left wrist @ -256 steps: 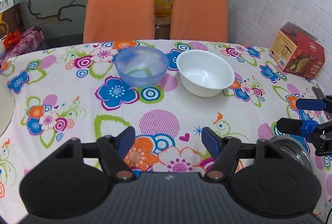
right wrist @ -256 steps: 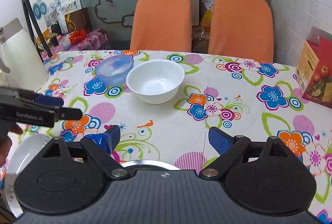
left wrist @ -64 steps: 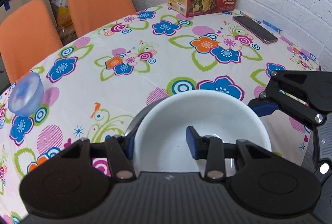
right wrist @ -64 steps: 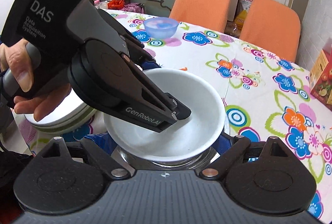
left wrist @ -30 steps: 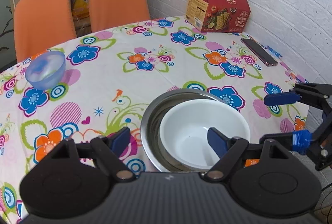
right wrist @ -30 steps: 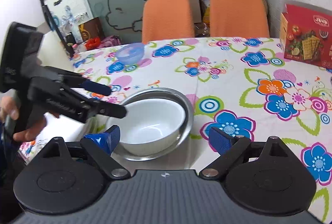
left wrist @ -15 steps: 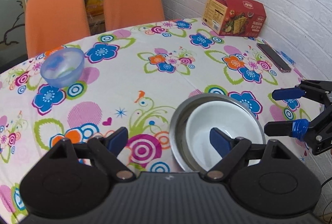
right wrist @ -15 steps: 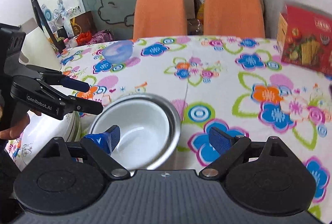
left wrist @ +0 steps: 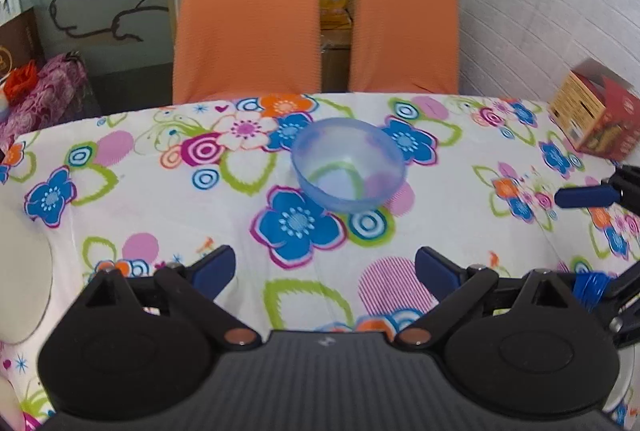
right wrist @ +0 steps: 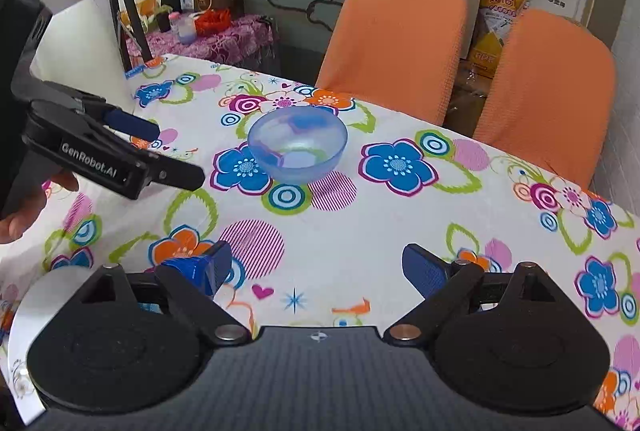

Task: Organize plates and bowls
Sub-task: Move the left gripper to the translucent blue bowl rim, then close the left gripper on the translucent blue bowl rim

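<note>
Round table (left wrist: pixel 440 199) under a flowered tablecloth (right wrist: pixel 360 231) is filling the lower half of both wrist views, its far edge curving from 9 o'clock to 3 o'clock; two orange chairs (left wrist: pixel 248 23) are standing side by side behind that edge at 12 o'clock in the left wrist view, and at 12 to 2 o'clock (right wrist: pixel 396 43) in the right wrist view; a translucent blue bowl (left wrist: pixel 348 169) is sitting upright and empty on the cloth at 12 o'clock of the left gripper (left wrist: pixel 324 269), well apart from its fingertips; the same bowl (right wrist: pixel 298 145) is lying at 11 o'clock of the right gripper (right wrist: pixel 316 267), likewise untouched; the left gripper is holding its jaws spread wide with only cloth between them; the right gripper is doing the same, jaws apart and carrying nothing; in the right wrist view the left gripper is appearing again at 9 o'clock (right wrist: pixel 160 151), jaws parted, with part of a hand (right wrist: pixel 24 215) showing beneath it; a red carton (left wrist: pixel 592 115) is resting near the table edge at 2 o'clock in the left wrist view; a pale rounded edge (right wrist: pixel 24 315), possibly a plate, is showing at 8 o'clock in the right wrist view, too cropped to identify.
</note>
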`<state>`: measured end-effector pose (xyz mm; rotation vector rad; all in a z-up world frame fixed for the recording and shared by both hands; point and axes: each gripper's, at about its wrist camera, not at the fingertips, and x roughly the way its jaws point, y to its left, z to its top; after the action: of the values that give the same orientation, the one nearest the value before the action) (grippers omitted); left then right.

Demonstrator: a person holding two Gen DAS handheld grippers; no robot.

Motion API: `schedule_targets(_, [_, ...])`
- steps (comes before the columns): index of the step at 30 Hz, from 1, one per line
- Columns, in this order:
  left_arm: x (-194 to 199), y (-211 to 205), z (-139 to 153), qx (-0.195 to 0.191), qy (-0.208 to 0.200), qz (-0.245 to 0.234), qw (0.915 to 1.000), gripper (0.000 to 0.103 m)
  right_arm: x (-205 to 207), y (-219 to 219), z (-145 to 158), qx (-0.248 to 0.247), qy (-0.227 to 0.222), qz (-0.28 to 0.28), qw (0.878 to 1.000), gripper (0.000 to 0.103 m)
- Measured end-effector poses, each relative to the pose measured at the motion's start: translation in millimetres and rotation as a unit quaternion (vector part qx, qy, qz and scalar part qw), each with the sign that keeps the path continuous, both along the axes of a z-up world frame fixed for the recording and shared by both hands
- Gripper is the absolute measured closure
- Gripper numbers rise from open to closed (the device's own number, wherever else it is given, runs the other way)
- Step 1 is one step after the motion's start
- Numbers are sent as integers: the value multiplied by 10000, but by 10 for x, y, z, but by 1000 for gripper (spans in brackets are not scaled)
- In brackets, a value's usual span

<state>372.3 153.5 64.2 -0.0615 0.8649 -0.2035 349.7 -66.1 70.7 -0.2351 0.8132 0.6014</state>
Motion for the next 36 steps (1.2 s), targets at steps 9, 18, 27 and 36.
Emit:
schedule_targets(9, [999,41,-378,5,300,326,9990,7,673,544,-398,-341,266,293,9986,23])
schedule_targets(18, [1277,-95,-502,92,270,24,9996,10,888,709,-584,-371,345,352,9981,23])
schedule_targets(27, [1338,-133,-575,102,305,-17,9995,23,980,754,-672,-152,242,151,9995,23])
schedule_targets(36, [1417,-201,-558,171,296,-55,9994,41,1102,848,-676,-226,-16,228,9995,23])
